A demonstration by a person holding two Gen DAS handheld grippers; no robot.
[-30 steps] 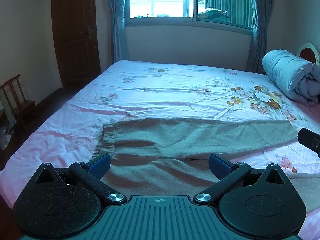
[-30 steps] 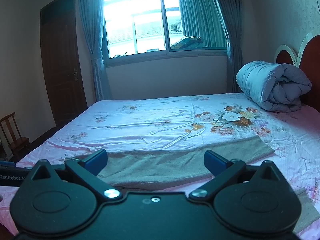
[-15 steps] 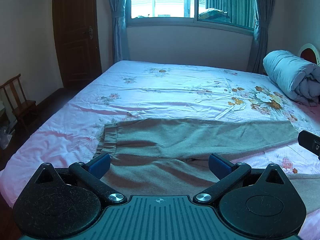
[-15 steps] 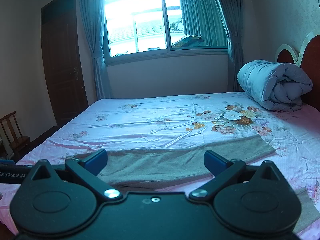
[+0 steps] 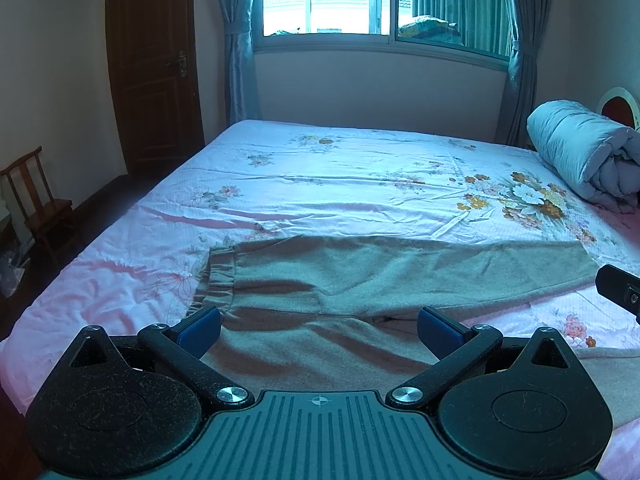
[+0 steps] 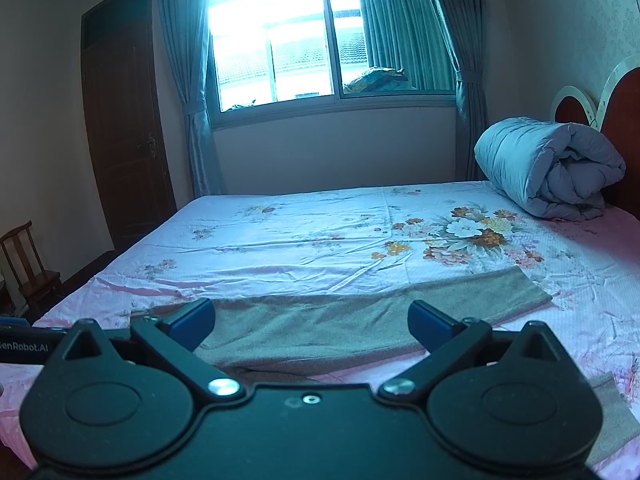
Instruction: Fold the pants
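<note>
Grey-brown pants (image 5: pixel 360 280) lie flat on the bed, waistband to the left, legs spread apart toward the right. They also show in the right wrist view (image 6: pixel 340 324), with the far leg's cuff at the right. My left gripper (image 5: pixel 318 330) is open and empty above the pants' seat near the waistband. My right gripper (image 6: pixel 310 320) is open and empty above the near side of the far leg. The right gripper's edge shows in the left wrist view (image 5: pixel 620 292).
The bed (image 5: pixel 340 176) has a pink floral sheet. A rolled grey quilt (image 6: pixel 548 168) lies by the headboard at the right. A wooden chair (image 5: pixel 36 200) and a dark door (image 5: pixel 152 72) stand to the left. A window (image 6: pixel 312 36) is behind.
Both views have shifted only slightly; the right wrist view has tilted a little. The pants lie as before and both grippers stay open.
</note>
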